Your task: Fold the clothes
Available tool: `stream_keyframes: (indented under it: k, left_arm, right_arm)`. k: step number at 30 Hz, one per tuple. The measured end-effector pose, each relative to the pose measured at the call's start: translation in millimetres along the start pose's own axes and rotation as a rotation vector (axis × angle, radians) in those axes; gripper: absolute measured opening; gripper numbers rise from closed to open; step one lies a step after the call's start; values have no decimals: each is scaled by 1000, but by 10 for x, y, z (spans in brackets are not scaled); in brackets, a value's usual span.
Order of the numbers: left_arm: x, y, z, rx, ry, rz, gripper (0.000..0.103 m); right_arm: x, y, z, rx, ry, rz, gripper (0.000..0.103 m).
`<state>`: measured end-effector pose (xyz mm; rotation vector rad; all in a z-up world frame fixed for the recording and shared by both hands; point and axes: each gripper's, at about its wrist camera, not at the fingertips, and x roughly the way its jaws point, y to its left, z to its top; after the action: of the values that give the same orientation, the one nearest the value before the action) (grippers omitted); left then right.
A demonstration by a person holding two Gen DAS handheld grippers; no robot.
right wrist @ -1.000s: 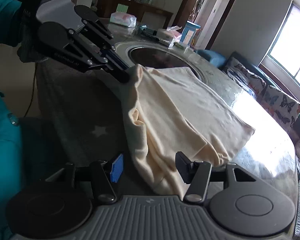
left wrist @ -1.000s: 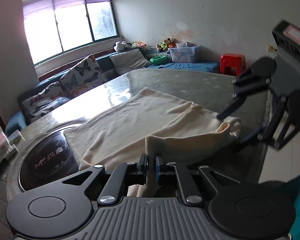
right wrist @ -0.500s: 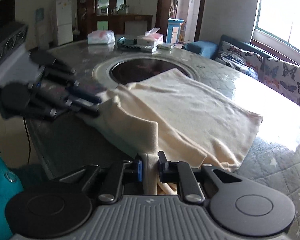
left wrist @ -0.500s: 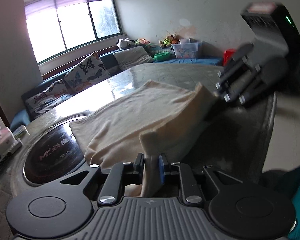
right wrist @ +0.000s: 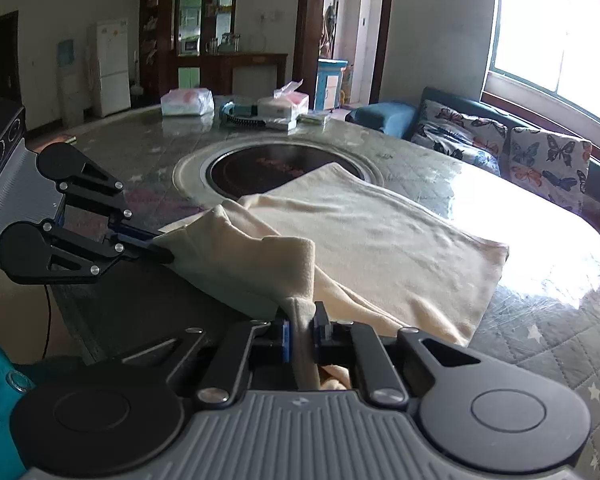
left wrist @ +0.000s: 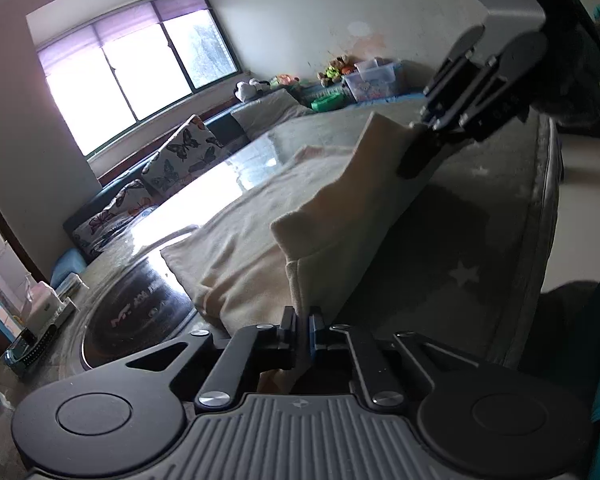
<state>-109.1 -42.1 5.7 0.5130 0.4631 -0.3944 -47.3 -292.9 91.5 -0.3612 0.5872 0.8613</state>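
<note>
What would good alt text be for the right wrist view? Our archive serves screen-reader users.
The right tool is shut on the near edge of a cream garment, lifting it off a round table. At left, the left tool pinches the same raised edge. The far part of the garment lies flat beside a dark round inset.

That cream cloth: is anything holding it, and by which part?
Yes. Each hand-held gripper, left and right, is shut on the cream cloth along its lifted near edge.
</note>
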Motion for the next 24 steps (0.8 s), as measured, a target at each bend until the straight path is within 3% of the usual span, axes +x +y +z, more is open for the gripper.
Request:
stream_keyframes:
  k: [13,20,24]
  left_arm:
    - [-865,-34,209,-107,-60,-61,5]
    - [-592,160,360,-124,-84,-7,5]
    - [-167,333,483,-133,-41,22,5]
  right_arm:
    - [-756,224,66,-20,-34,109,9]
    - [-771,146,186,29,-47,104,6]
    - [-591,-49,300,54,-59,86,6]
